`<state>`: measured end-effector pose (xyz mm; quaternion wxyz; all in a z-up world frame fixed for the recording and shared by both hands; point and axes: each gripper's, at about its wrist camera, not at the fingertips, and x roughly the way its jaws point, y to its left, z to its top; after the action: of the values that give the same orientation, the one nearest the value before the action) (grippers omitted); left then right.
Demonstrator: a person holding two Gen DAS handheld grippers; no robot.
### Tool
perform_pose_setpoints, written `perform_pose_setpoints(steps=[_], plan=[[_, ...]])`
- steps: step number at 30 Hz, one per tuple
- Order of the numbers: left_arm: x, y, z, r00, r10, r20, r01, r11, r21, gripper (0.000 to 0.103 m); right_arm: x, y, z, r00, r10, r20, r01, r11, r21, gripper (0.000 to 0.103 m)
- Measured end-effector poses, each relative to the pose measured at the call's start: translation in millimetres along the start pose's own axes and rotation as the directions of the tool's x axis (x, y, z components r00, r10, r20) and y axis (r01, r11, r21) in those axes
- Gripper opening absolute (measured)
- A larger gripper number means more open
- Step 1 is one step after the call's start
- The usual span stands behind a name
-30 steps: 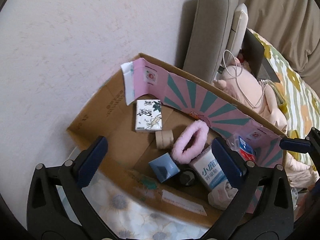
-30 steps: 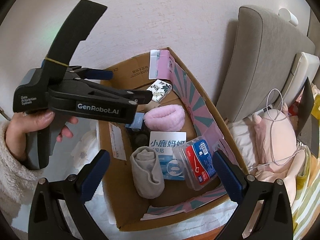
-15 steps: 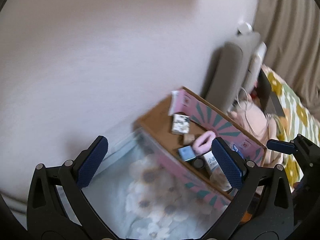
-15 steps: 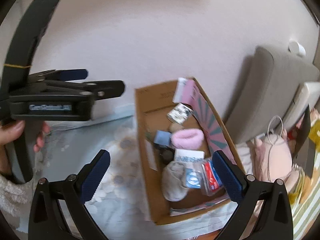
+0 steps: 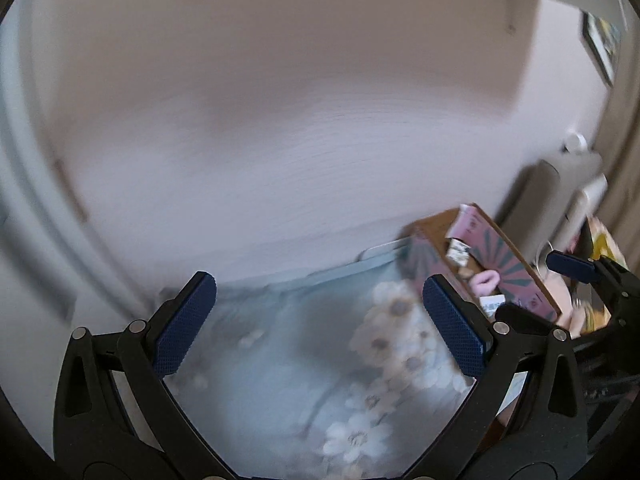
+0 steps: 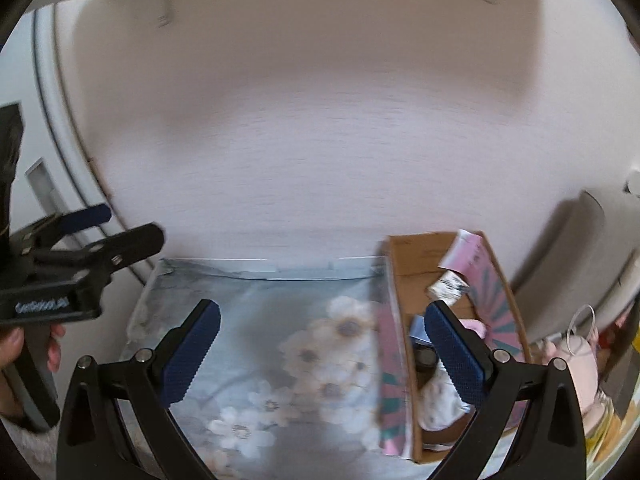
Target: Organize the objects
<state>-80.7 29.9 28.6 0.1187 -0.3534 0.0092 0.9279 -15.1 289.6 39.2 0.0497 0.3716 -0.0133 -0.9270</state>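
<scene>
Two tongs, left tongs (image 5: pixel 318 324) and right tongs (image 6: pixel 320 348), both spread wide and holding nothing. One cardboard box (image 6: pixel 412 256) sits far right on the floral cloth (image 6: pixel 280 320) with the blurry clutter inside. Only the right view catches the person's hand (image 6: pixel 16 344).

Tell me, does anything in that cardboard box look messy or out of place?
Slightly. The cardboard box holds a loose jumble, a pink fluffy band and a small printed packet among them, and a pink flap droops inward at its far corner. Both views are blurred; nothing looks spilled.
</scene>
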Motion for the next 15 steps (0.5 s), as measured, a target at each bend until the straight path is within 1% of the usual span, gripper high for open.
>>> perform_pose_setpoints(steps=[3, 6, 9, 12, 15], plan=[[-15, 18, -23, 0.998, 0.057, 0.010, -0.056, 0.997, -0.050, 0.103, 5, 15, -4, 1.000, 0.015, 0.001, -0.015, 1.000, -0.016, 0.102], [-21, 29, -46, 0.995, 0.096, 0.012, -0.094, 0.991, -0.094, 0.103, 11, 24, -12, 0.999, 0.031, -0.010, -0.031, 0.999, -0.008, 0.102], [-22, 34, -63, 0.993, 0.116, 0.002, -0.115, 0.986, -0.118, 0.103, 15, 28, -19, 0.999, 0.038, -0.027, -0.038, 0.999, -0.009, 0.102], [-22, 40, -73, 0.991, 0.134, -0.005, -0.133, 0.982, -0.131, 0.103, 16, 30, -22, 0.999, 0.029, -0.029, -0.030, 0.999, -0.029, 0.102], [-22, 45, -78, 0.991, 0.133, -0.010, -0.133, 0.979, -0.154, 0.103, 16, 32, -20, 0.999, 0.022, -0.027, -0.023, 0.999, -0.040, 0.102]])
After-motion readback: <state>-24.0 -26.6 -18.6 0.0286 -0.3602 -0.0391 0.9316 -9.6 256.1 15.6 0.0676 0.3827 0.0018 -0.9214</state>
